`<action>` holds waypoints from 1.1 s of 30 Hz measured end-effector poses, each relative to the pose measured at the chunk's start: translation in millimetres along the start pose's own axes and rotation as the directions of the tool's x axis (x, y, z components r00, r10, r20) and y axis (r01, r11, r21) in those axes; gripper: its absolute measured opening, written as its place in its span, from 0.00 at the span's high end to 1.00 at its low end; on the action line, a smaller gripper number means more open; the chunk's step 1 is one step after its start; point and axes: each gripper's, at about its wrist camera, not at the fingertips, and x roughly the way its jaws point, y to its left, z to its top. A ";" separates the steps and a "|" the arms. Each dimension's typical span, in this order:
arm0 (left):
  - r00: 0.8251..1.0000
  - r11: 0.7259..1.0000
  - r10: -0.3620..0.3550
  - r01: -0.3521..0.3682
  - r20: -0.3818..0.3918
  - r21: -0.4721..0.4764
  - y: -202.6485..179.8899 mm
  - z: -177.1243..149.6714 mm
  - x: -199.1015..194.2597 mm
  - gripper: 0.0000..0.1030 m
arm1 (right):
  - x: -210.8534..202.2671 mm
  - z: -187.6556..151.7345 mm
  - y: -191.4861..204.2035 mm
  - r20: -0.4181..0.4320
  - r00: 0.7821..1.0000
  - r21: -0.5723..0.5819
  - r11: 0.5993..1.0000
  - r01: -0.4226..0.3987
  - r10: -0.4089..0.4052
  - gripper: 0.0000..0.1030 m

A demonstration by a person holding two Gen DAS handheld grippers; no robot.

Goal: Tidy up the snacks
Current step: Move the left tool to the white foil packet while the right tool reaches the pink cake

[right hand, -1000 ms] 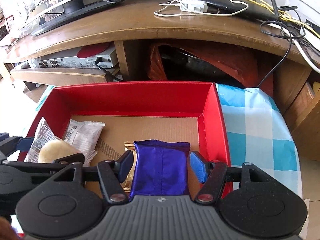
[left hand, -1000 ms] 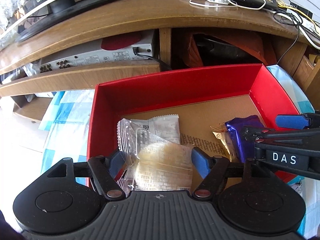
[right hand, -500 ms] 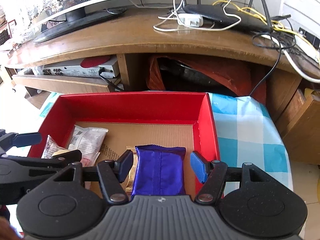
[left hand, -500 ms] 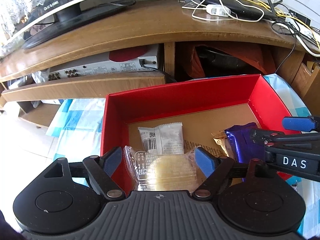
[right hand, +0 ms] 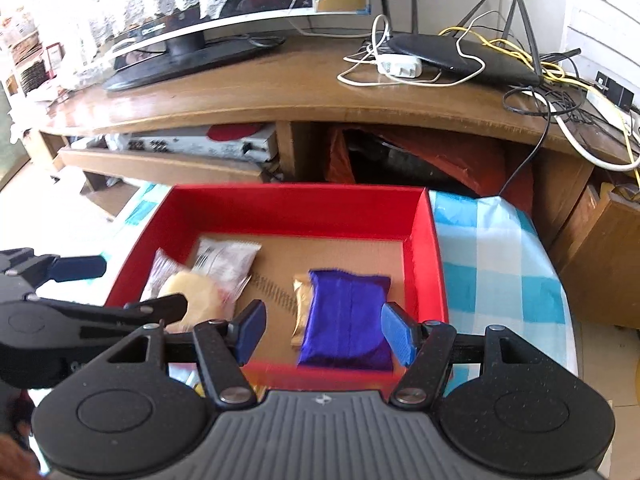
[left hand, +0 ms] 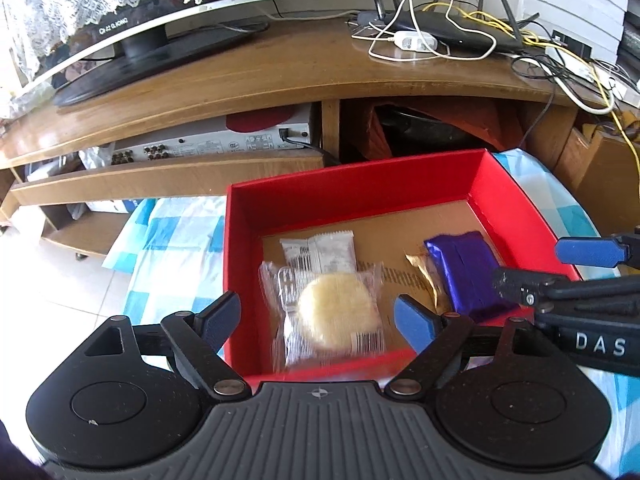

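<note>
Both grippers hover wide open and empty over a red box: left gripper above a clear-wrapped round cake, right gripper above a purple packet.

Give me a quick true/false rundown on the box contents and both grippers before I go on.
1. The round yellow cake in its clear wrapper lies inside the red box. True.
2. The left gripper is clamped on that cake. False: it is open, fingers apart from the wrapper.
3. The purple packet lies toward the box's right side. True.
4. The right gripper is shut. False: it is open.
5. A gold-wrapped snack lies beside the purple packet. True.
</note>
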 end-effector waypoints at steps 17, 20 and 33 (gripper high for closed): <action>0.991 0.997 -0.075 0.074 -0.107 -0.013 18.1 -81.5 -45.7 0.14 | -31.5 -92.6 33.9 -0.175 0.982 -0.076 0.994 -0.081 0.066 0.32; 0.985 0.996 -0.086 0.083 -0.147 -0.030 24.4 -101.9 -50.5 0.13 | -29.0 -107.0 39.7 -0.224 0.970 -0.093 0.989 -0.113 0.090 0.31; 0.926 0.960 -0.145 0.047 -0.348 -0.275 57.6 -180.2 -47.5 0.10 | -24.1 -127.1 71.5 -0.313 0.943 -0.279 0.938 -0.207 0.115 0.29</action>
